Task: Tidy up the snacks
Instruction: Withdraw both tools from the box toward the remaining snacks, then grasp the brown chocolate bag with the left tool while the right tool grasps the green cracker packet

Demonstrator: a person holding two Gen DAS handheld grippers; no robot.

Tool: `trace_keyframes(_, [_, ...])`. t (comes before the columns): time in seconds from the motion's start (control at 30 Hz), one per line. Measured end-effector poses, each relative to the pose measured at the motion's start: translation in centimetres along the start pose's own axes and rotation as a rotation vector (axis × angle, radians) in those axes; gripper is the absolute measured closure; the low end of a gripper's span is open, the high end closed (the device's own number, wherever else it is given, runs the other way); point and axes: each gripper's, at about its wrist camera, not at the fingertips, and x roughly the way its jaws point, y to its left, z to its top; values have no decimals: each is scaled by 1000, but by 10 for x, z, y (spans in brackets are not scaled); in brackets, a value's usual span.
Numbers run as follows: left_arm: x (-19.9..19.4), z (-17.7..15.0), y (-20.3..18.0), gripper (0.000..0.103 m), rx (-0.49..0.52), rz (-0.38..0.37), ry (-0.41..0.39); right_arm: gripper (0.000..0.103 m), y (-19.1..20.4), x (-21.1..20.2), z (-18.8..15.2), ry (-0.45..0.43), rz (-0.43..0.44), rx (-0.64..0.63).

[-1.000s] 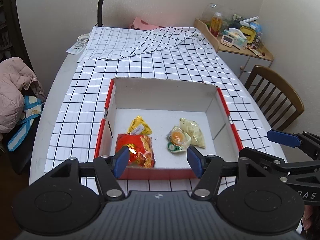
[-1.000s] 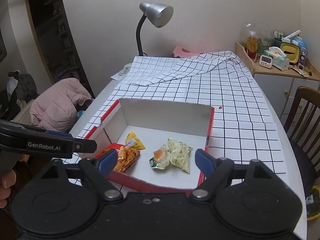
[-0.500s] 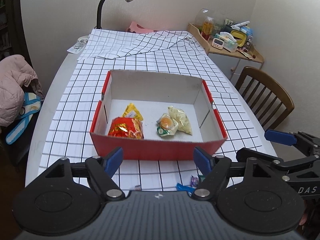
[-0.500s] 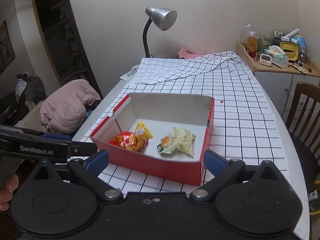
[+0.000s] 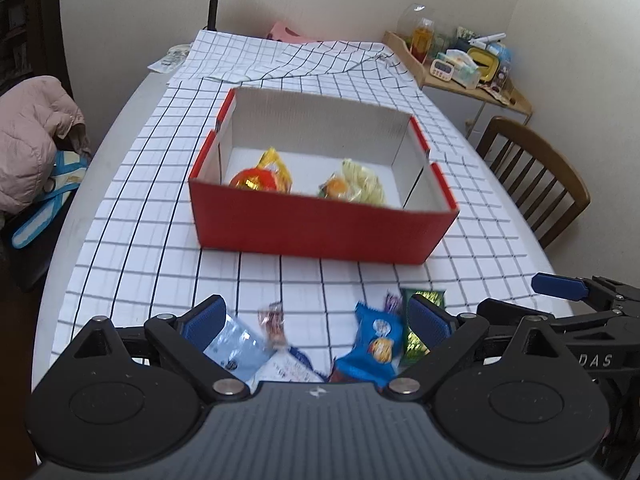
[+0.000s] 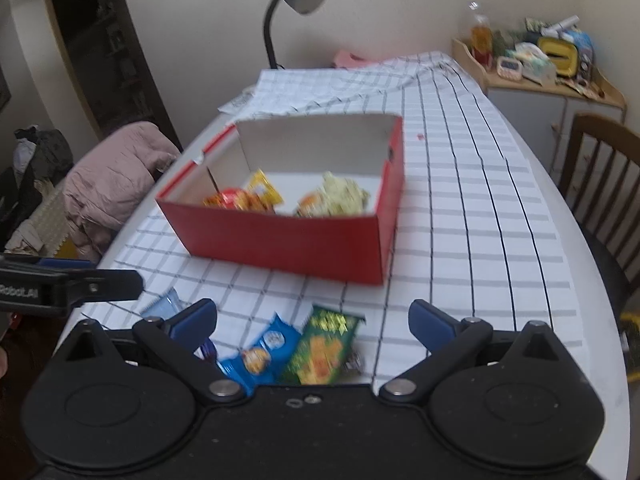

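Note:
A red cardboard box (image 5: 320, 232) (image 6: 280, 240) stands mid-table, holding a red-orange snack bag (image 5: 256, 179), a yellow packet (image 5: 276, 160) and a pale bag (image 5: 362, 186). Loose snacks lie on the near cloth: a blue packet (image 5: 378, 344) (image 6: 262, 350), a green packet (image 5: 420, 320) (image 6: 322, 346), a light blue packet (image 5: 236, 346) and a small candy (image 5: 274, 320). My left gripper (image 5: 316, 320) is open and empty above them. My right gripper (image 6: 312, 320) is open and empty over the blue and green packets.
A checked cloth (image 5: 312, 68) covers the white table. A desk lamp (image 6: 296, 8) stands at the back. A wooden chair (image 5: 536, 176) is at the right, a pink jacket (image 5: 32, 136) at the left, a cluttered shelf (image 5: 464, 64) at the back right.
Both grippers have pulled back from the box towards the table's near edge and stayed open. The loose snacks in front of the box have come into view.

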Motion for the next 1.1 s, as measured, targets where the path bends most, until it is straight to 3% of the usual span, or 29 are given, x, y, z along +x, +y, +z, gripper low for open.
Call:
trace_keyframes(0.33, [19,-50,-14,5,112,4,65,2,-6,19,-29,55,-43,45])
trace_keyframes(0.53, [31,-71,-28,5,186,-14,108,6,-1,37,-37,88,-60,9])
trace_keyframes(1.1, [51,-94,-43,6,289,-2,144,30,6,79,-31,148,-115,-42])
